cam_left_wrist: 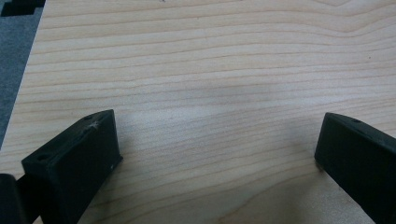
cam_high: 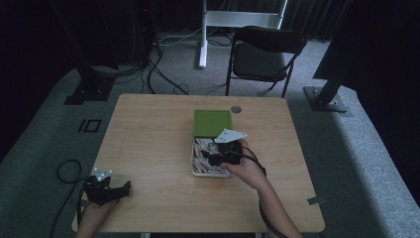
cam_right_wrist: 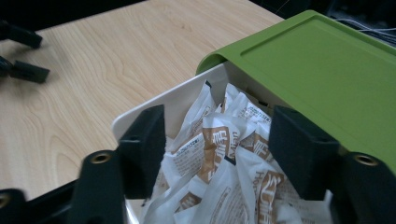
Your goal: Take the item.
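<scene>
- The counter [cam_high: 148, 148] is a big square of light wood. It stands on a grey carpet floor [cam_high: 44, 129].
- A black folding chair [cam_high: 262, 54] stands on the floor behind the far side of the counter.
- A white box [cam_high: 194, 163] sits near the middle of the counter, a bit to the right. In the right gripper view the box wall [cam_right_wrist: 177, 100] is close to the camera.
- A flat green lid [cam_high: 212, 123] lies at the far end of the box. In the right gripper view the lid [cam_right_wrist: 322, 70] sits over the back edge of the box.
- The right gripper [cam_high: 218, 157] is held by a hand over the box. Its jaws point down into the box. They are spread part way, with packets between them. I cannot tell if they touch the packets.
- The left gripper [cam_high: 106, 191] rests near the front left corner of the counter, far from the box. In the left gripper view its jaws are spread wide over bare wood [cam_left_wrist: 210, 93], with nothing between them.
- The packets [cam_right_wrist: 219, 154] fill the box in a loose pile. They are white with brown print.
- A small round grey thing [cam_high: 236, 109] sits on the counter just past the lid.
</scene>
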### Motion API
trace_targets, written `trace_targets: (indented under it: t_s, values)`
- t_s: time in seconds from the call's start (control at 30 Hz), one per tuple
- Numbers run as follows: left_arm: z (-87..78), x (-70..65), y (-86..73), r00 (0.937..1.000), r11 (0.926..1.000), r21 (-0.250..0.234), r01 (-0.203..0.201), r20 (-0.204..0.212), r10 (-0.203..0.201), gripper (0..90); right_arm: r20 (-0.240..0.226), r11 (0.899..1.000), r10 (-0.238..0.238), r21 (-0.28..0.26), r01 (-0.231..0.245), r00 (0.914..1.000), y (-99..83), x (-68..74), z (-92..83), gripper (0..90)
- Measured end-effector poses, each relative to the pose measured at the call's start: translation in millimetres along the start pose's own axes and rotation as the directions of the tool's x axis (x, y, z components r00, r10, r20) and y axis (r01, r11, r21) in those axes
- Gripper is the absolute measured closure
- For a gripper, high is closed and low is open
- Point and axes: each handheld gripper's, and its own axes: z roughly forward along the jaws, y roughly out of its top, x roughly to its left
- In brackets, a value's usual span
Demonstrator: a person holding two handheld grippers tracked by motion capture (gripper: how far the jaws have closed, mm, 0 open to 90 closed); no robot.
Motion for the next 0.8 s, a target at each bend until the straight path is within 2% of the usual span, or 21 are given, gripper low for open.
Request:
trace_targets:
  t_s: [0.1,0.13,0.23,0.43,0.63,0.8]
  values:
    - [0.0,0.0,0.0,1.0,1.0,0.0,0.0,0.0,0.0,0.7,-0.003,1.0,0.001,0.013,-0.001,1.0,1.4,-1.6,7.1,40.7]
    - [0.0,0.1,0.0,1.0,1.0,0.0,-0.001,0.0,0.001,0.7,-0.002,1.0,0.016,0.014,-0.016,0.9999,2.2,-2.5,9.0,42.1]
    - [0.0,0.1,0.0,1.0,1.0,0.0,-0.001,0.0,0.001,0.7,-0.037,0.998,0.055,0.013,-0.055,0.9978,4.2,-6.1,14.4,44.0]
    - [-0.1,0.1,0.0,1.0,1.0,0.001,-0.002,0.0,0.002,0.7,-0.042,0.999,0.033,0.044,-0.031,0.9986,6.1,-6.1,24.3,46.2]
    - [-0.1,0.1,0.0,1.0,1.0,0.002,-0.003,0.0,0.003,0.7,-0.032,0.996,0.001,0.091,0.002,0.9995,5.1,-5.4,32.2,53.0]
    - [-0.1,0.1,0.0,1.0,1.0,0.002,-0.003,0.0,0.003,0.7,-0.012,0.991,0.009,0.133,-0.007,0.9999,3.0,-8.3,38.9,59.0]
